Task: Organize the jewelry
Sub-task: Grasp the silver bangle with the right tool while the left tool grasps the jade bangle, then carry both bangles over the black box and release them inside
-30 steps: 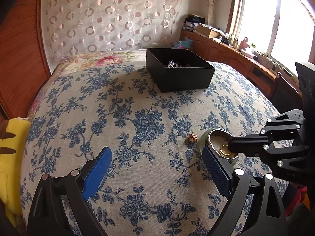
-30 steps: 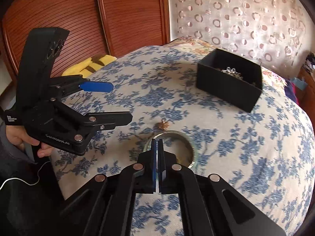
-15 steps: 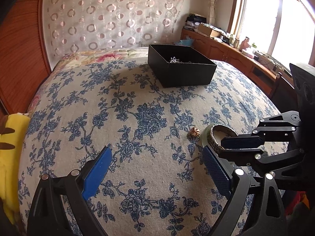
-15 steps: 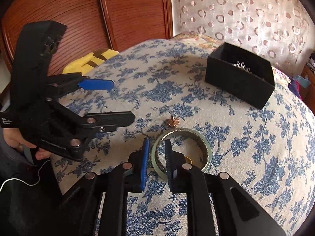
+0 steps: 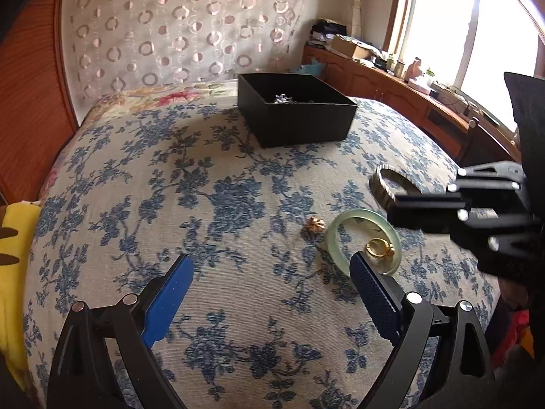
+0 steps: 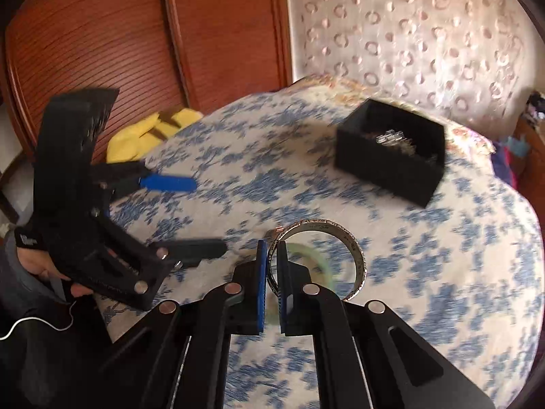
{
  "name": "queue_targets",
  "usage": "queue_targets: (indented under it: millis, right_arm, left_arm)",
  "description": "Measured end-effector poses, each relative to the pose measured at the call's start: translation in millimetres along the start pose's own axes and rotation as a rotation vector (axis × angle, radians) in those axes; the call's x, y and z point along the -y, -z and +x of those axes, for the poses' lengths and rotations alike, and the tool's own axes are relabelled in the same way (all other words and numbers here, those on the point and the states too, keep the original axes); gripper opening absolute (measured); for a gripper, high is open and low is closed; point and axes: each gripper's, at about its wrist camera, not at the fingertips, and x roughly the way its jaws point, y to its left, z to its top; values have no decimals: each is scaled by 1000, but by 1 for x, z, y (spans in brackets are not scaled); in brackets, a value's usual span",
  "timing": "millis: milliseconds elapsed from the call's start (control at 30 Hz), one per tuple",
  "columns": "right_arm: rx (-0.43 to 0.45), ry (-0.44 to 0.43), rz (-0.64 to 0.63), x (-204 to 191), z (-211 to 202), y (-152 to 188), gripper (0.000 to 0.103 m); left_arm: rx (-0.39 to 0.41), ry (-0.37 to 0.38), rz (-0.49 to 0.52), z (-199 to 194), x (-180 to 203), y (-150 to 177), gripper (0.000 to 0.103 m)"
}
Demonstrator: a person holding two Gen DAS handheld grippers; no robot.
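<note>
My right gripper (image 6: 271, 255) is shut on the rim of a silver engraved bangle (image 6: 354, 255) and holds it above the bed; the bangle also shows in the left wrist view (image 5: 383, 187). A pale green jade bangle (image 5: 335, 235) lies on the floral bedspread with a gold ring (image 5: 378, 248) inside it. A small bronze flower piece (image 5: 315, 224) lies just left of it. An open black box (image 5: 296, 119) with silver jewelry stands farther back. My left gripper (image 5: 272, 289) is open and empty, near the jade bangle.
A yellow plush toy (image 5: 13, 272) lies at the bed's left edge. A wooden headboard (image 6: 102, 51) and patterned curtain (image 5: 184, 30) stand behind the bed. A cluttered wooden cabinet (image 5: 391, 81) runs under the window on the right.
My right gripper opened, closed on the silver bangle's rim and lifted it off the jade bangle, moving up and back. The gold ring and jade bangle now lie exposed.
</note>
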Motion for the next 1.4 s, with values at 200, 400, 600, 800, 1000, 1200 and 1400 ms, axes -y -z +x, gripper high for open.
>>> queue_targets:
  millis: [200, 400, 600, 800, 1000, 1200, 1400]
  right_arm:
    - [-1, 85, 46, 34, -16, 12, 7]
    - [-12, 133, 90, 57, -22, 31, 7]
    - [-8, 145, 115, 67, -22, 37, 7]
    - [-4, 143, 114, 68, -22, 36, 7]
    - [-1, 146, 107, 71, -23, 31, 7]
    - [19, 139, 95, 79, -18, 6, 7]
    - [51, 95, 73, 92, 0, -42, 7]
  left_arm:
    - [-36, 67, 82, 11, 31, -5, 89]
    - [-81, 79, 138, 26, 53, -4, 89]
    - [-112, 55, 177, 41, 65, -8, 89]
    - [-117, 11, 211, 48, 73, -11, 82]
    - [-78, 18, 208, 39, 72, -15, 69]
    - [-11, 24, 182, 25, 64, -32, 69]
    - [47, 13, 189, 22, 56, -60, 69]
